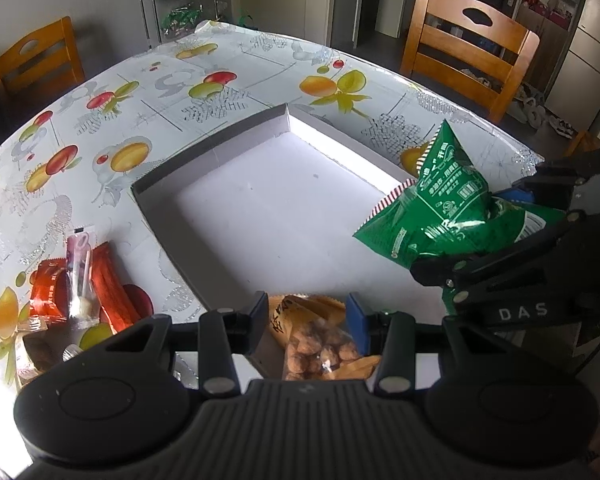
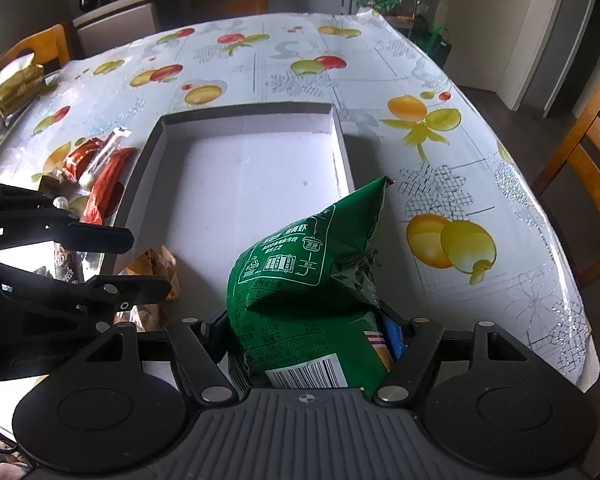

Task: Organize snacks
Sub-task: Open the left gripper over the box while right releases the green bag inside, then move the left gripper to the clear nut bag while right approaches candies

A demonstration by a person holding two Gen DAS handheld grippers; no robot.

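Note:
A shallow white cardboard box [image 1: 220, 152] [image 2: 244, 114] lies on the fruit-print tablecloth. My right gripper [image 2: 306, 328] [image 1: 472, 232] is shut on a crumpled green snack bag [image 2: 308, 248] [image 1: 440, 204], which stands tilted over the box's near right corner. My left gripper [image 1: 306, 314] [image 2: 146, 262] sits at the box's near edge. It is shut on a yellow bag of nuts [image 1: 320, 348] [image 2: 162, 260], and the nuts show through the bag's clear window between the fingers. The inside of the box is otherwise bare.
Left of the box lies a small pile of snacks: red and orange packets [image 1: 108, 284] [image 2: 100, 168] and a clear wrapped stick. Wooden chairs [image 1: 468, 48] [image 2: 580, 152] stand around the table. A wire rack [image 1: 176, 8] is behind the far edge.

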